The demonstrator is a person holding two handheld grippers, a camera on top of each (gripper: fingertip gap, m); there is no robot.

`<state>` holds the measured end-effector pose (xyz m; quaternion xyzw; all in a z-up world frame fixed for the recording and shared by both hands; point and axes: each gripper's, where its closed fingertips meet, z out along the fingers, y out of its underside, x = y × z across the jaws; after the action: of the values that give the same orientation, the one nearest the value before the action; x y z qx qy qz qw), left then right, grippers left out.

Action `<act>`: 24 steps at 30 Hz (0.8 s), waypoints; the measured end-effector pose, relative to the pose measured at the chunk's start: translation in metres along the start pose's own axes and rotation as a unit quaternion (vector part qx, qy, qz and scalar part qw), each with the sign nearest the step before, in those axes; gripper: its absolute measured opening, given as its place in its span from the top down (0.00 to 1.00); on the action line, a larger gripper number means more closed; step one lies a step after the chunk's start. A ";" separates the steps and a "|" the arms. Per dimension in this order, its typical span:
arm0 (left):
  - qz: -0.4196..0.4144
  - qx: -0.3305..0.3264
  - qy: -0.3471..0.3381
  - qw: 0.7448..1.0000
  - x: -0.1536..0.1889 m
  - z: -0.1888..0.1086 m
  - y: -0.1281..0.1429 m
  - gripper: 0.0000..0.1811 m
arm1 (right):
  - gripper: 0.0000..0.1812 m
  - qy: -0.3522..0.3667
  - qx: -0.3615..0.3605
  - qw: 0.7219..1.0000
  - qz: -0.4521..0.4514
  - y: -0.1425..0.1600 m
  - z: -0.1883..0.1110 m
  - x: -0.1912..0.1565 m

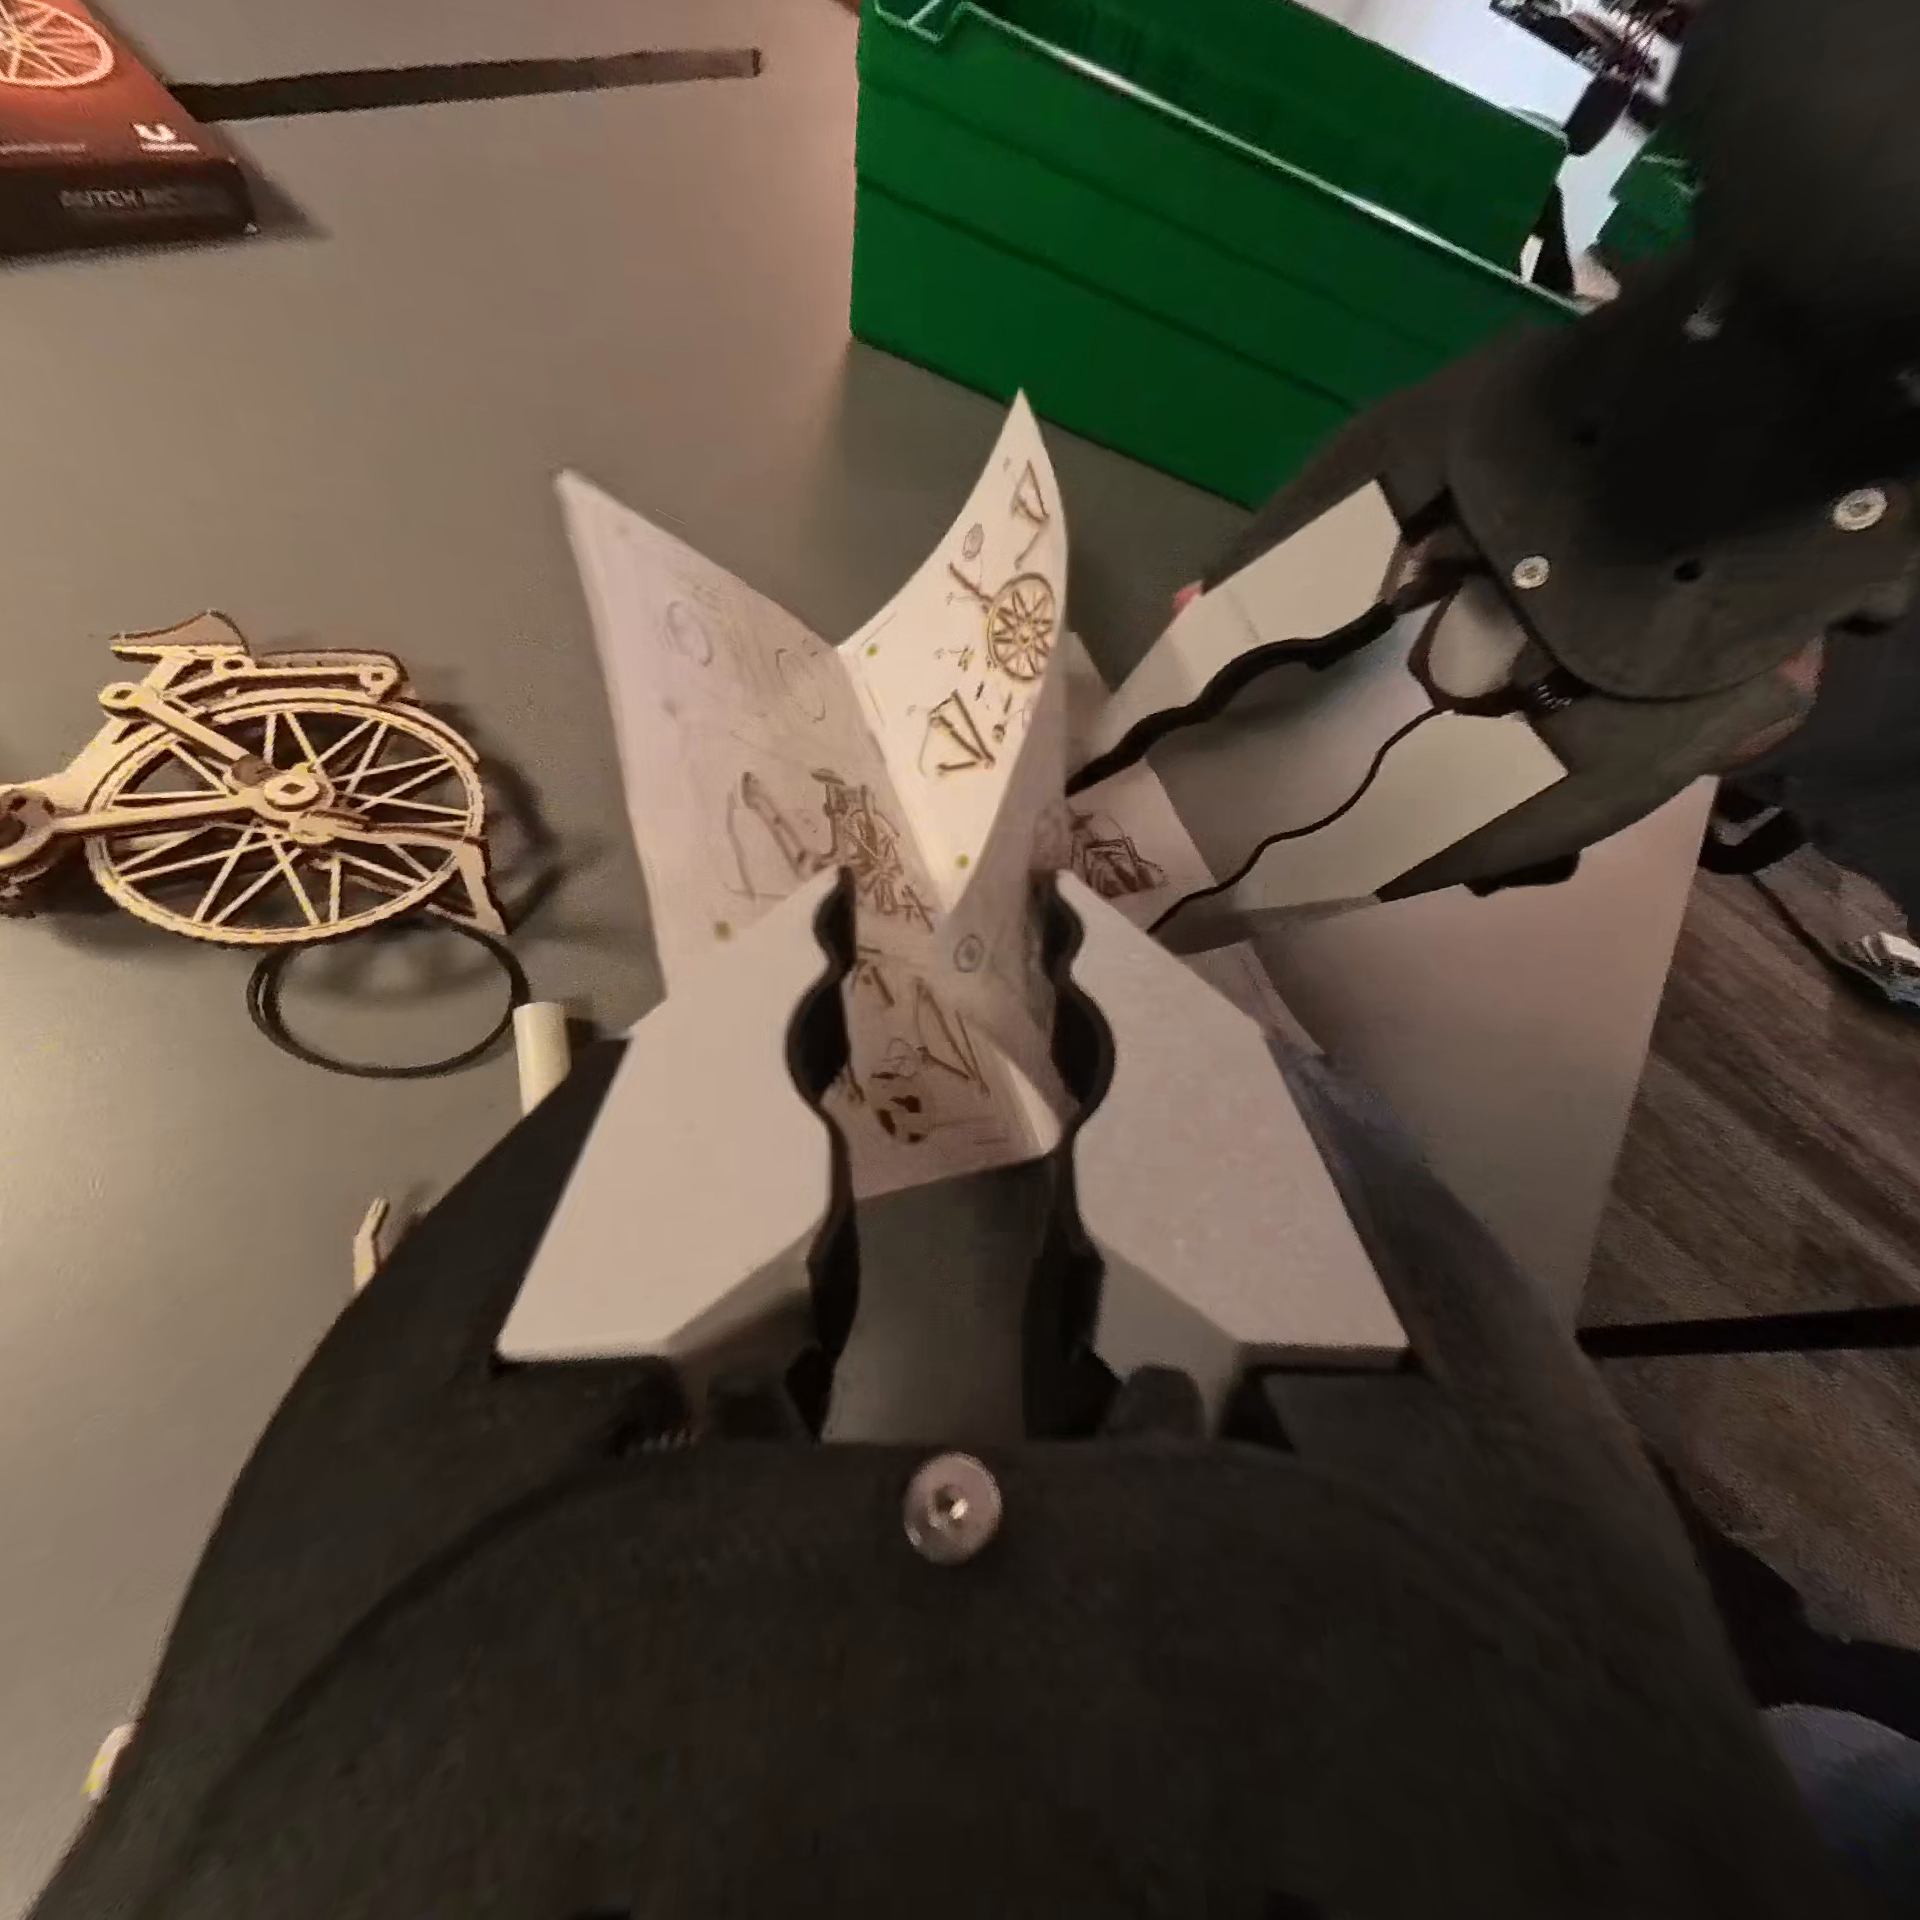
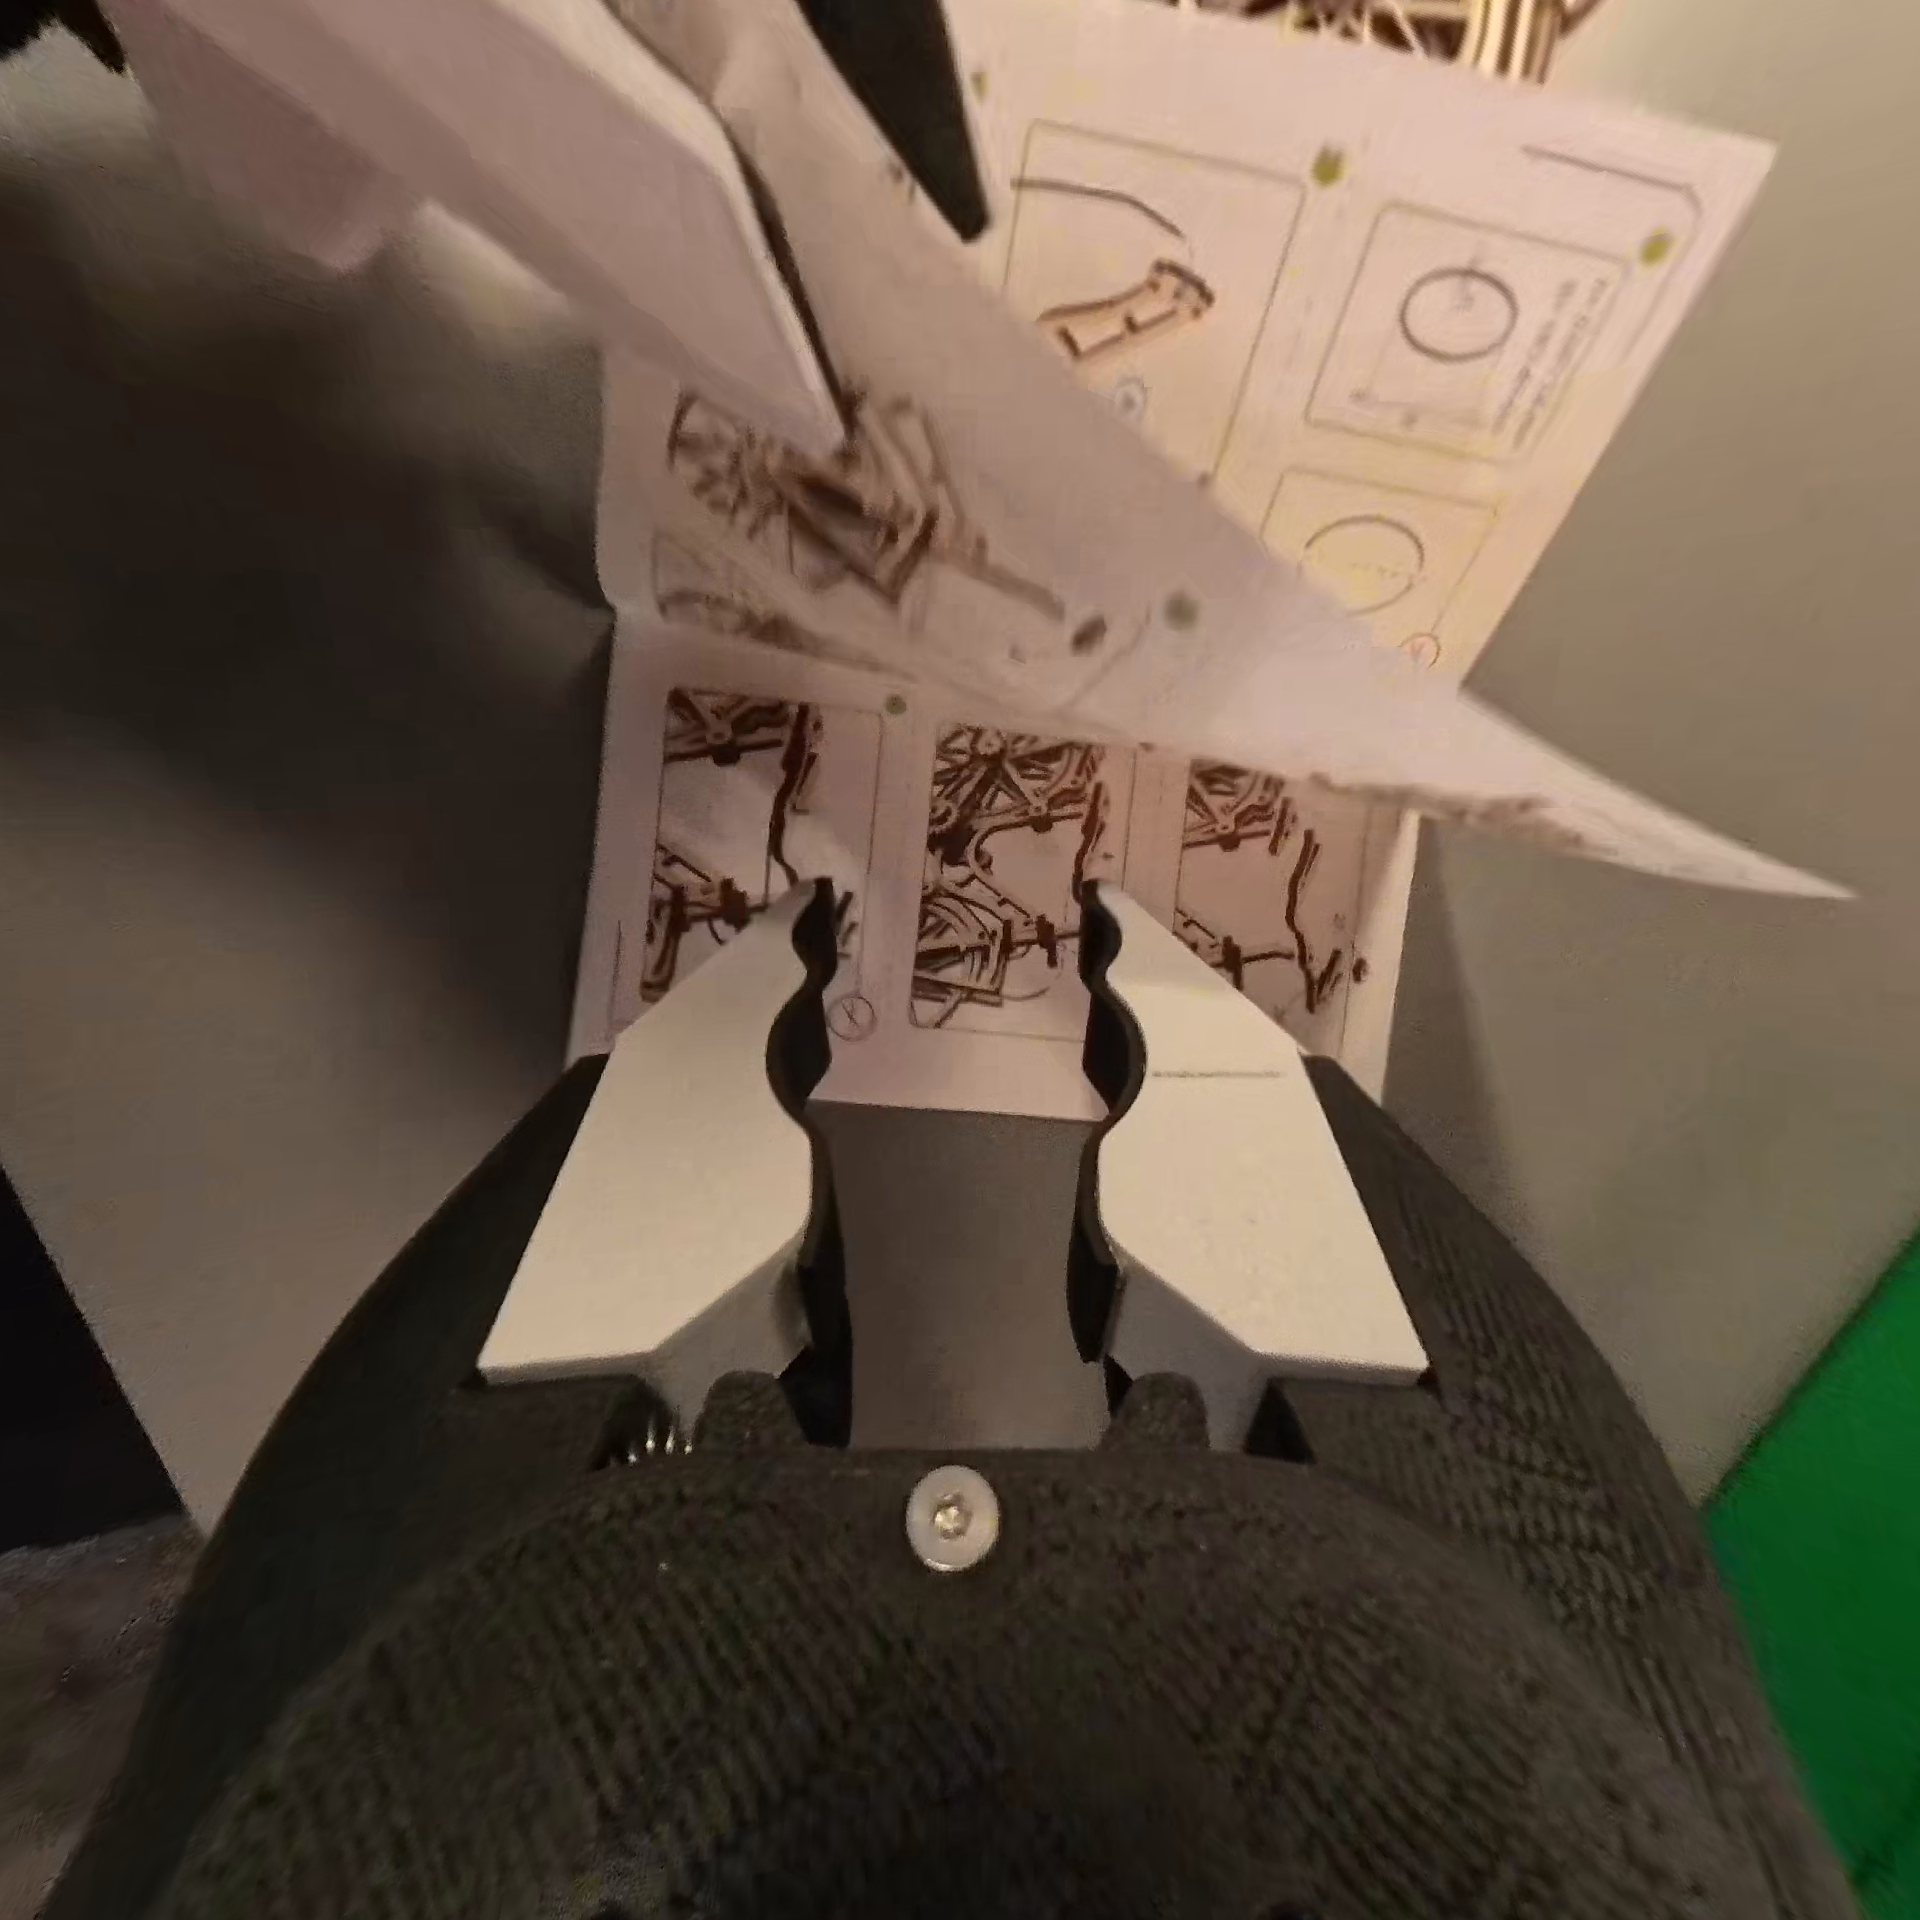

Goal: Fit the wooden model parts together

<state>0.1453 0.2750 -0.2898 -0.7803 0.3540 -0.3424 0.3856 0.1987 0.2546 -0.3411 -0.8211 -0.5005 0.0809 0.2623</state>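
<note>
A white instruction booklet (image 1: 748,707) with bicycle drawings stands fanned open on the grey table (image 1: 520,364). My left gripper (image 1: 945,904) is open, its fingers either side of the lifted pages. My right gripper (image 2: 956,894) is open over the booklet's near edge (image 2: 987,1060); it also shows in the left wrist view (image 1: 1117,852) at the booklet's right side. A blurred raised page (image 2: 1143,582) crosses above it. A partly built wooden bicycle model (image 1: 239,790) lies flat at the left, away from both grippers. A black rubber ring (image 1: 384,997) lies beside it.
A green crate (image 1: 1143,260) stands at the back right. A dark product box (image 1: 104,125) and a black tape strip (image 1: 468,78) are at the back left. A small white cylinder (image 1: 540,1039) and a small wooden piece (image 1: 369,1236) lie near my left gripper. The table edge and wooden floor (image 1: 1766,1143) are on the right. The grippers' ends are close to 8 cm from one another.
</note>
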 end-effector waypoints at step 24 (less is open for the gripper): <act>-0.029 -0.041 -0.034 0.998 0.000 -0.005 0.035 0.72 | 0.71 -0.029 -0.037 0.997 0.057 0.000 0.009 0.036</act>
<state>0.1315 0.2577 -0.3167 -0.8163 0.3318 -0.3119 0.3554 0.2120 0.2888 -0.3442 -0.8548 -0.4629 0.1007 0.2120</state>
